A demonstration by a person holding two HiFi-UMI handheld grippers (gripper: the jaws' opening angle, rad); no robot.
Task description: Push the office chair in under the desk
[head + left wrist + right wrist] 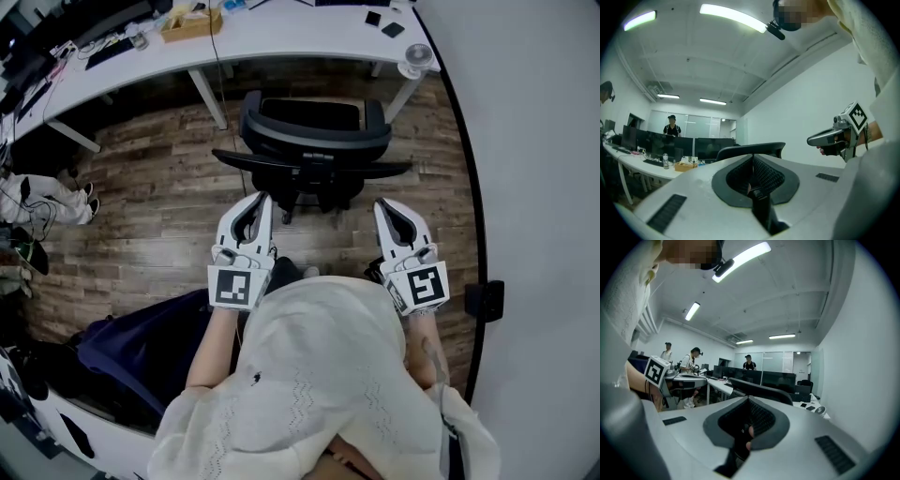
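Note:
A black office chair stands on the wood floor, its back toward me and its seat partly under the white desk. My left gripper is held just short of the chair back's left side, jaws together, nothing between them. My right gripper hovers near the chair's right side, also shut and empty. Neither visibly touches the chair. In the left gripper view the chair's top edge shows just past the closed left gripper. In the right gripper view the chair back lies beyond the closed right gripper.
A white wall runs close along the right. On the desk sit a small fan, a wooden box and monitors. A dark blue seat is at my lower left. Several people stand further back.

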